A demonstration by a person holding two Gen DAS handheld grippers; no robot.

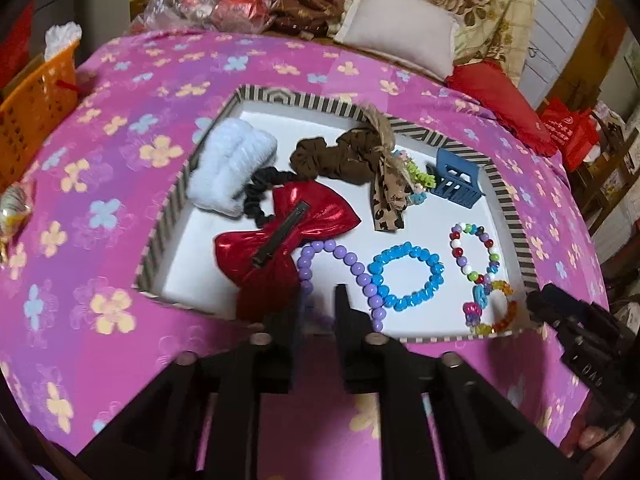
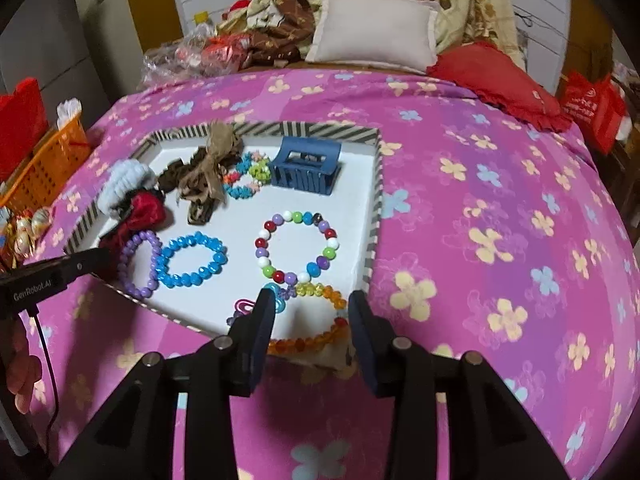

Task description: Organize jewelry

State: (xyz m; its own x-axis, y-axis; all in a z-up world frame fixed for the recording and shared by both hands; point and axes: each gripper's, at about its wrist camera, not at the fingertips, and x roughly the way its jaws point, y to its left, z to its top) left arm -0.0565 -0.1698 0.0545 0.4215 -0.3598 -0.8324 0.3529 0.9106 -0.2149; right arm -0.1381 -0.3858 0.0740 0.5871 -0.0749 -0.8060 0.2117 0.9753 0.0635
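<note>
- Bed [image 2: 500,184] under a pink flowered cover, pillows and heaped bedding at its far end; striped-rim tray [image 2: 375,216] lying on it.
- Right tongs [image 2: 312,304]: released, nothing gripped, straddling the orange bead bracelet [image 2: 316,338] at the tray's near corner; the bracelet lies directly ahead and below, its loop flat.
- Left tongs [image 1: 318,300]: parted, not grasping, just over the purple bead bracelet [image 1: 362,276], beside the red bow clip [image 1: 280,240].
- Blue bead bracelet [image 2: 190,260] between the two.
- Orange bracelet's near arc is hidden behind the tong fingers; contact cannot be judged.
</note>
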